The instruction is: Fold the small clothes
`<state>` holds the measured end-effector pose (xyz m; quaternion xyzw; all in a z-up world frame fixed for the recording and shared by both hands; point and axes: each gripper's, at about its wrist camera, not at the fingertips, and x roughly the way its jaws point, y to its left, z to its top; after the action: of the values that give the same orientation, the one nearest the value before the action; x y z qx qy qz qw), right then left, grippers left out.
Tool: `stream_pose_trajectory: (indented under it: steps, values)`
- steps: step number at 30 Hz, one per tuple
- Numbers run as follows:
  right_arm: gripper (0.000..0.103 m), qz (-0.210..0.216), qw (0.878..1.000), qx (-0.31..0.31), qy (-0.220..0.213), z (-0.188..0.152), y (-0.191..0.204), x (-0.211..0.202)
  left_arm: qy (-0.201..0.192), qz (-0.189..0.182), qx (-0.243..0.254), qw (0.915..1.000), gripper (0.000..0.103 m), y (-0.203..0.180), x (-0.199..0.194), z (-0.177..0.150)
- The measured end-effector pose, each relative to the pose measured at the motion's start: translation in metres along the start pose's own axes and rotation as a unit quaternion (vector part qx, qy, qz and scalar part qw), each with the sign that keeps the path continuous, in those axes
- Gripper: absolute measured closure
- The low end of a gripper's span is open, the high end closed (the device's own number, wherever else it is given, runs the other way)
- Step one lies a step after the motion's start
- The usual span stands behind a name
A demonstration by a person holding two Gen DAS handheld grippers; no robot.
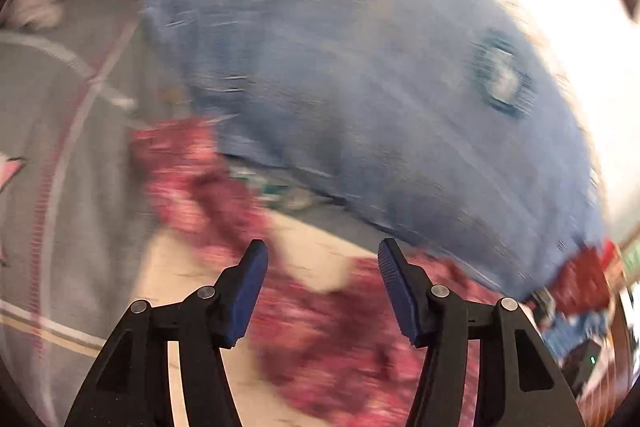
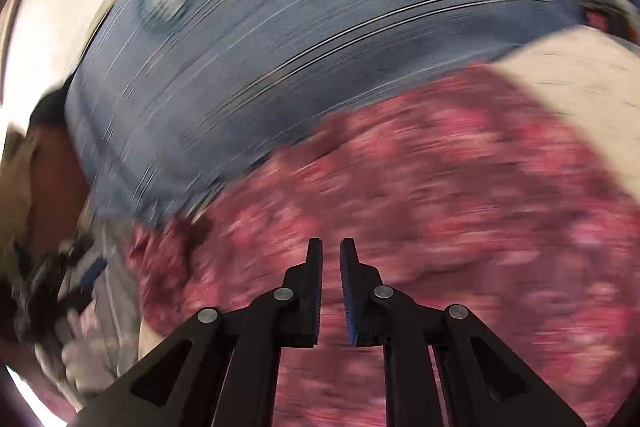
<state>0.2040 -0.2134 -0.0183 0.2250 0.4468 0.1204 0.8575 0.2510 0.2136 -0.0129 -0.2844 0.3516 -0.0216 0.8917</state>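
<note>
Left gripper (image 1: 322, 259): spreading wide, gripping nothing, hovering above the red patterned cloth (image 1: 336, 339), likely readying for a fresh grab.
Right gripper (image 2: 331, 259): nearly pressed together, a thin gap showing, nothing pinched.
Blue garment (image 2: 320, 39): lying just beyond both grippers, overlapping the red cloth's far edge.
Sharpness: blurring heavily, hiding folds.

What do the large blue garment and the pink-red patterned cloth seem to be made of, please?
Blue garment: probably woven cotton or chambray, matte, with fine pale stripes and a stitched chest patch. Pink-red patterned cloth: a soft, matte printed fabric, perhaps cotton; motion blur hides its weave, so both are guesses.
</note>
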Motion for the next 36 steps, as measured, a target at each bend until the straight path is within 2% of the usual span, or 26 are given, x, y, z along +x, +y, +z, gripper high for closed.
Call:
stream_pose_trajectory:
  steps: [1,4,6,10,11,12,15,17,18,19,20,22,24,26,28,31,32,34,36]
  values:
    - [0.09,0.01,1.0,-0.016,0.011,-0.001,0.016,0.011,0.005,0.011,-0.015,0.9998,0.047,0.002,0.007,0.0]
    - [0.09,0.039,0.997,-0.057,0.036,-0.011,0.062,0.043,0.02,0.013,-0.044,0.9988,0.046,0.018,0.008,0.007]
    - [0.09,0.074,0.993,-0.077,0.056,-0.016,0.086,0.067,0.028,0.01,-0.058,0.9979,0.045,0.027,0.013,0.01]
    - [0.087,0.045,0.987,-0.116,0.099,-0.043,0.1,0.112,0.07,-0.009,-0.071,0.995,0.045,0.031,0.038,0.009]
    - [0.087,0.053,0.988,-0.127,0.065,-0.048,0.1,0.108,0.081,-0.007,-0.068,0.9944,0.044,0.029,0.046,0.007]
    - [0.086,0.057,0.987,-0.139,0.05,-0.054,0.1,0.105,0.09,-0.003,-0.066,0.9938,0.044,0.033,0.057,0.011]
    - [0.086,0.059,0.988,-0.138,0.046,-0.057,0.1,0.102,0.117,0.009,-0.069,0.9907,0.044,0.03,0.082,0.008]
    - [0.086,0.062,0.988,-0.137,0.043,-0.058,0.099,0.1,0.135,-0.002,-0.068,0.9885,0.048,0.025,0.102,0.003]
    - [0.086,0.063,0.988,-0.137,0.042,-0.058,0.101,0.101,0.141,-0.006,-0.06,0.9882,0.055,0.018,0.109,0.001]
    - [0.086,0.063,0.988,-0.136,0.041,-0.057,0.1,0.101,0.144,0.0,-0.048,0.9883,0.092,0.012,0.116,0.0]
    - [0.086,0.064,0.988,-0.136,0.04,-0.056,0.099,0.101,0.143,0.02,-0.025,0.9892,0.098,0.003,0.117,0.0]
    - [0.086,0.068,0.988,-0.133,0.039,-0.056,0.1,0.101,0.107,0.038,-0.019,0.9934,0.098,-0.002,0.104,0.005]
    - [0.086,0.075,0.988,-0.127,0.039,-0.056,0.096,0.1,0.056,0.034,-0.025,0.9975,0.098,-0.001,0.069,0.014]
    - [0.086,0.08,0.989,-0.122,0.039,-0.056,0.094,0.1,0.03,0.036,-0.048,0.9977,0.098,0.01,0.031,0.014]
    - [0.086,0.084,0.989,-0.118,0.039,-0.056,0.092,0.099,0.028,0.052,-0.066,0.9961,0.097,0.021,0.005,0.001]
    - [0.086,0.088,0.989,-0.115,0.038,-0.056,0.091,0.098,0.056,0.096,-0.075,0.9909,0.095,0.046,-0.009,-0.031]
    - [0.086,0.088,0.989,-0.115,0.038,-0.056,0.091,0.098,0.075,0.096,-0.084,0.9889,0.093,0.06,-0.009,-0.043]
    - [0.086,0.087,0.989,-0.116,0.038,-0.056,0.091,0.098,0.09,0.082,-0.112,0.9861,0.091,0.076,-0.016,-0.053]
    - [0.086,0.087,0.989,-0.115,0.038,-0.056,0.091,0.098,0.076,0.072,-0.123,0.9869,0.09,0.077,-0.031,-0.049]
